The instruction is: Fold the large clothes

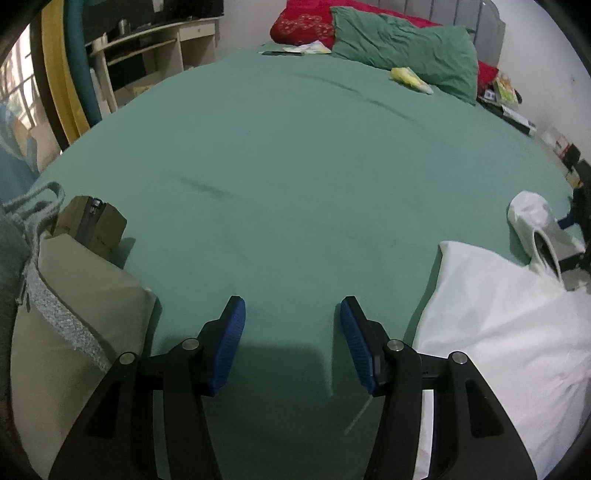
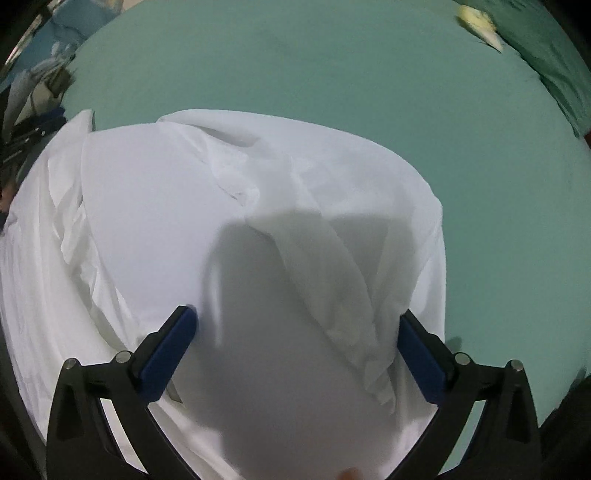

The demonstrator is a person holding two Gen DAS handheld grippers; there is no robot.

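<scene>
Starting the pick: right hand-held gripper (image 2: 297, 347) fully spread, empty, poised over rumpled white garment (image 2: 236, 206) on bed (image 2: 332, 66); left hand-held gripper (image 1: 293, 325) half-open, empty; next: probably pinch an edge.

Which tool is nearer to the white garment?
Right. The right tool hangs directly over the white garment, jaws wide. The left tool is beside it, over bare sheet.

White garment (image 2: 229, 221) cut off at frame bottom, left; yellow item (image 2: 478, 22) blurred.
</scene>
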